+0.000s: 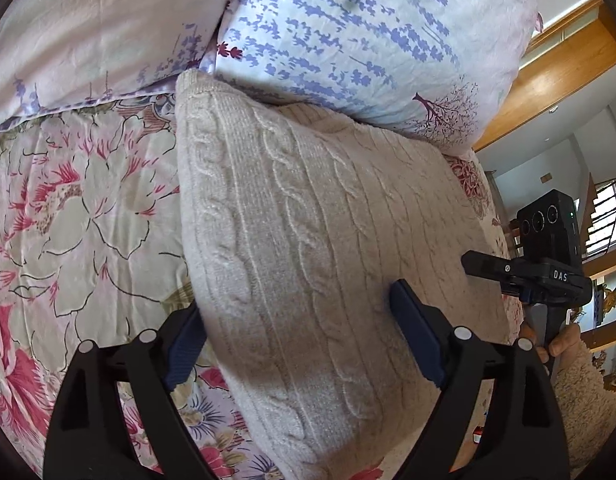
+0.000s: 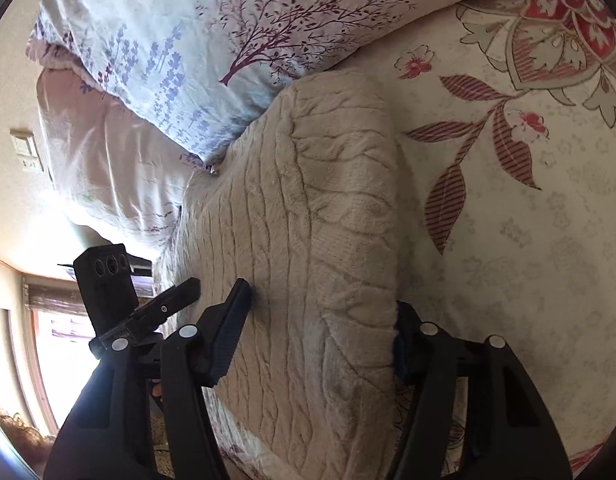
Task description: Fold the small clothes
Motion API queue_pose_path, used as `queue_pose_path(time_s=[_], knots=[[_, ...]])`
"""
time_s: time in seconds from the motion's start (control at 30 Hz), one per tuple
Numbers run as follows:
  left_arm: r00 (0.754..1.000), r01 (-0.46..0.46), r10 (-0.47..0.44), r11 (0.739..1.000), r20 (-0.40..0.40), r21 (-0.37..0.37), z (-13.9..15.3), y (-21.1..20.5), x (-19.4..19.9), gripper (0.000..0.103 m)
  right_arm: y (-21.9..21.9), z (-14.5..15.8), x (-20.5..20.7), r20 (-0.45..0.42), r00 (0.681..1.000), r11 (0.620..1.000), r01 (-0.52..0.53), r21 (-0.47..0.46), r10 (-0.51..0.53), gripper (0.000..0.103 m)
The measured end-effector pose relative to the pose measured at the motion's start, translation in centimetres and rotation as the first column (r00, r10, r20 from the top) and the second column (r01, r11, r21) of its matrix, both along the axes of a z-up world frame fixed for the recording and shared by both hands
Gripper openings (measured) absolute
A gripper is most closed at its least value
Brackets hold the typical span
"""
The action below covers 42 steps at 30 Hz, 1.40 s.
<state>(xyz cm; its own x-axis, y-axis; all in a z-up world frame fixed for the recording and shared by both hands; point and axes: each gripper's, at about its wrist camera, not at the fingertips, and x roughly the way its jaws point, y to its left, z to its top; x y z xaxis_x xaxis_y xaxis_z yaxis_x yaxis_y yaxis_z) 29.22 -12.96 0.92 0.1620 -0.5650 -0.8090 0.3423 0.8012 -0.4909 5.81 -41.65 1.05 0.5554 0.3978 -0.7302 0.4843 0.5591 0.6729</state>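
Observation:
A cream cable-knit sweater (image 1: 308, 248) lies folded on the floral bed cover, its far edge against a pillow. My left gripper (image 1: 300, 320) is open, one finger under the sweater's left edge and one resting on top. The right gripper (image 1: 547, 280) shows at the sweater's right edge in this view. In the right wrist view the sweater (image 2: 315, 240) fills the middle. My right gripper (image 2: 323, 312) is open, its fingers straddling the sweater's near folded edge. The left gripper (image 2: 148, 312) shows at the left.
A white pillow with purple flowers (image 1: 367, 40) lies behind the sweater; it also shows in the right wrist view (image 2: 188, 48). A second pinkish pillow (image 1: 88, 32) is to the left. The floral bed cover (image 1: 68, 220) spreads around. Wooden beams and a room lie beyond the bed's right edge.

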Motion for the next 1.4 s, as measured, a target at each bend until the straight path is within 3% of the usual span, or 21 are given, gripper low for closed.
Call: queue_pose_path(time_s=[0.23,0.27,0.37,0.43,0.5,0.63,0.83,1.0,1.13,1.2,1.27,1.33,1.4], knots=[[1.000,-0.012,0.012,1.000,0.003,0.002,-0.1,-0.5,0.0,0.086,-0.8,-0.9,-1.4,0.033,0.997,0.995,0.070,0.077,-0.073,0.048],[1.000,-0.016,0.016,1.000,0.000,-0.002,-0.1,-0.6,0.0,0.085,-0.8,-1.0,-1.5,0.034,0.997,0.994,0.071,0.085,-0.074,0.040],[0.999,-0.053,0.052,0.998,-0.015,-0.044,-0.1,0.5,0.0,0.070,-0.3,-0.9,-1.5,0.053,0.995,0.994,0.076,0.077,-0.080,0.034],[0.995,-0.094,0.091,0.991,-0.035,-0.091,-0.1,1.8,0.0,0.053,0.0,-0.6,-1.6,0.079,0.993,0.993,0.083,0.086,-0.090,0.032],[0.992,-0.118,0.112,0.984,-0.052,-0.131,-0.1,2.7,0.0,0.044,0.1,-0.4,-1.6,0.088,0.992,0.992,0.087,0.090,-0.095,0.032],[0.994,-0.111,0.108,0.984,-0.032,-0.141,0.7,3.1,-0.6,0.038,1.1,0.9,-0.8,0.132,0.987,0.993,0.086,0.086,-0.097,0.031],[0.995,-0.096,0.097,0.980,-0.003,-0.176,3.6,5.8,-1.8,0.037,3.9,2.2,0.5,0.183,0.981,0.994,0.038,0.102,-0.056,0.030],[0.992,-0.125,0.123,0.974,-0.025,-0.190,5.0,12.0,-3.5,0.037,8.3,1.7,2.1,0.213,0.977,0.991,-0.020,0.134,-0.009,0.029],[0.987,-0.155,0.148,0.977,-0.058,-0.148,4.0,16.8,-4.8,0.038,12.9,0.0,3.2,0.180,0.983,0.991,-0.068,0.114,0.046,0.029],[0.979,-0.195,0.188,0.976,-0.079,-0.097,2.1,18.5,-5.2,0.039,14.6,-1.4,3.6,0.135,0.989,0.994,-0.074,0.079,0.063,0.029],[0.967,-0.242,0.233,0.966,-0.104,-0.093,-0.1,19.5,-5.5,0.043,15.0,-1.9,3.6,0.129,0.991,0.997,-0.043,0.059,0.035,0.030],[0.957,-0.284,0.273,0.951,-0.092,-0.127,-0.9,19.9,-5.8,0.050,15.0,-1.7,3.7,0.111,0.993,0.999,-0.040,0.035,0.036,0.032],[0.957,-0.290,0.286,0.952,-0.051,-0.097,-0.5,19.4,-6.2,0.054,15.0,-1.4,3.7,0.099,0.994,0.999,-0.049,0.012,0.048,0.036]])
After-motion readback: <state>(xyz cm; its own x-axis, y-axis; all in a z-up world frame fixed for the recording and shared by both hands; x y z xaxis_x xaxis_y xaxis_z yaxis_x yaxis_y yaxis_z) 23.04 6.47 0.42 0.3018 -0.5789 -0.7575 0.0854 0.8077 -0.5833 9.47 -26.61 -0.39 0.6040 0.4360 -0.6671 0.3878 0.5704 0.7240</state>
